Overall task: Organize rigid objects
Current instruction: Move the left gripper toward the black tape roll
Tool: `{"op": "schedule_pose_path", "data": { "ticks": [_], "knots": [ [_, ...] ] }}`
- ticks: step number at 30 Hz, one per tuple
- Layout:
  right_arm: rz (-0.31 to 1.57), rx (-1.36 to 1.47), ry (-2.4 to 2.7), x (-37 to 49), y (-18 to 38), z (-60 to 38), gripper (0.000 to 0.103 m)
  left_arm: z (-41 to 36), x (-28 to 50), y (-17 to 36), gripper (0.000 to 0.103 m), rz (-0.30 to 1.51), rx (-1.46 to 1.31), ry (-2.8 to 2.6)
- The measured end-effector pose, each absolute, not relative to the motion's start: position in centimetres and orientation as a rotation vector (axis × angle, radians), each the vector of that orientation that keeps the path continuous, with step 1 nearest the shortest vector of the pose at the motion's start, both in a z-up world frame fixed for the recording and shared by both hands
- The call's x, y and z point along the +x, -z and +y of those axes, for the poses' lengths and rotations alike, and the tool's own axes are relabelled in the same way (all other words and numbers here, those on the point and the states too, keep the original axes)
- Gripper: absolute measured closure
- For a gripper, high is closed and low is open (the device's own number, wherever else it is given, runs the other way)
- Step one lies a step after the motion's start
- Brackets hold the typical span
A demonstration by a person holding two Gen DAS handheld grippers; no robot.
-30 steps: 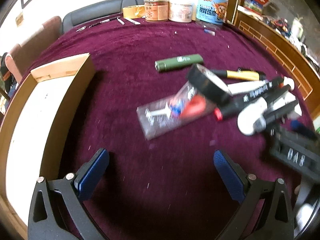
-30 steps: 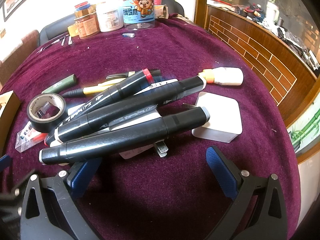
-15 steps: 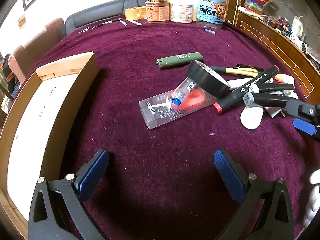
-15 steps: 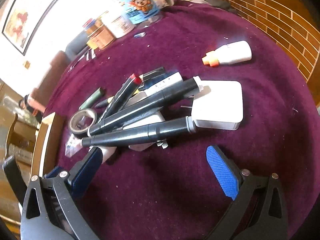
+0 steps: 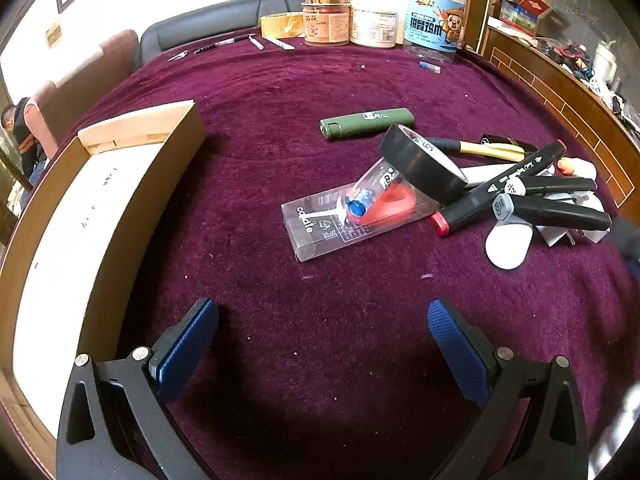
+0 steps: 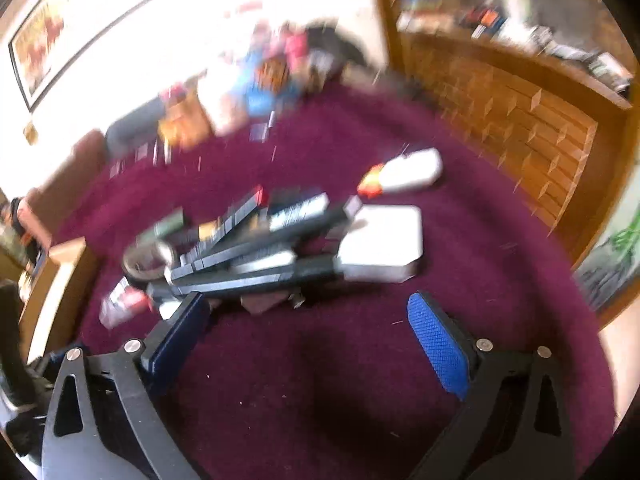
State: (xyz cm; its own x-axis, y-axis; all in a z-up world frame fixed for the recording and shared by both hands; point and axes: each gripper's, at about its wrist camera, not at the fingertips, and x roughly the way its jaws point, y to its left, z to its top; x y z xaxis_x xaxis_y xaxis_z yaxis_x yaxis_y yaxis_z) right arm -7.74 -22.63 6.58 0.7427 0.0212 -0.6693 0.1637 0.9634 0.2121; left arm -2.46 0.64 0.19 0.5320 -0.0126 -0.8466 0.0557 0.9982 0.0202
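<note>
Left gripper (image 5: 322,334) fingers apart and empty, right gripper (image 6: 306,322) likewise, black markers (image 5: 552,212) piled by black tape roll (image 5: 424,168), clear plastic box (image 5: 356,220), wooden tray (image 5: 172,160) at tabletop's left edge.

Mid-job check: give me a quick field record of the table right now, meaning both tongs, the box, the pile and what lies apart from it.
left tongs: open, empty, over bare cloth
right tongs: open, empty, view blurred
wooden box: on the left, nothing visible inside
pile: black tape roll leaning on clear plastic case, black markers crossed beside them
apart: green lighter beyond the pile
white block: beside the marker tips
</note>
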Motion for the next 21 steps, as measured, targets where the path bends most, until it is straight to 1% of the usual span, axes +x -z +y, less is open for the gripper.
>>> {"op": "schedule_pose_path", "data": {
  "ticks": [4,6,7,9,11,14,15,18,21],
  "knots": [
    [0.418,0.065,0.25,-11.4,-12.1,-21.5,0.001,0.7,-2.3,-0.2,0.001,1.009,0.05,0.045],
    [0.312,0.056,0.236,-11.1,-13.3,-21.8,0.0,0.6,-2.3,-0.1,0.001,1.009,0.043,0.045],
    [0.327,0.071,0.238,-9.9,-13.3,-22.3,0.0,0.6,-2.3,-0.1,0.001,1.009,0.041,0.044],
    [0.428,0.143,0.242,-6.5,-12.4,-23.7,0.0,0.7,-2.3,-0.2,0.001,1.009,0.032,0.049],
    [0.47,0.196,0.276,-4.7,-11.3,-24.7,0.0,1.2,-2.6,-0.4,0.001,1.006,0.0,0.07],
    [0.448,0.188,0.377,-4.5,-9.4,-25.6,0.001,2.5,-3.2,-1.4,0.004,1.027,-0.057,0.112],
    [0.452,0.18,0.389,-5.3,-8.7,-25.6,0.001,2.9,-3.4,-2.1,0.004,1.015,-0.064,0.119],
    [0.432,0.171,0.393,-5.7,-8.9,-25.9,0.001,3.7,-3.6,-3.9,0.004,0.947,-0.036,0.116],
    [0.471,0.148,0.377,-4.5,-8.3,-25.7,0.001,3.9,-2.9,-4.6,0.004,0.922,-0.036,0.117]
  ]
}}
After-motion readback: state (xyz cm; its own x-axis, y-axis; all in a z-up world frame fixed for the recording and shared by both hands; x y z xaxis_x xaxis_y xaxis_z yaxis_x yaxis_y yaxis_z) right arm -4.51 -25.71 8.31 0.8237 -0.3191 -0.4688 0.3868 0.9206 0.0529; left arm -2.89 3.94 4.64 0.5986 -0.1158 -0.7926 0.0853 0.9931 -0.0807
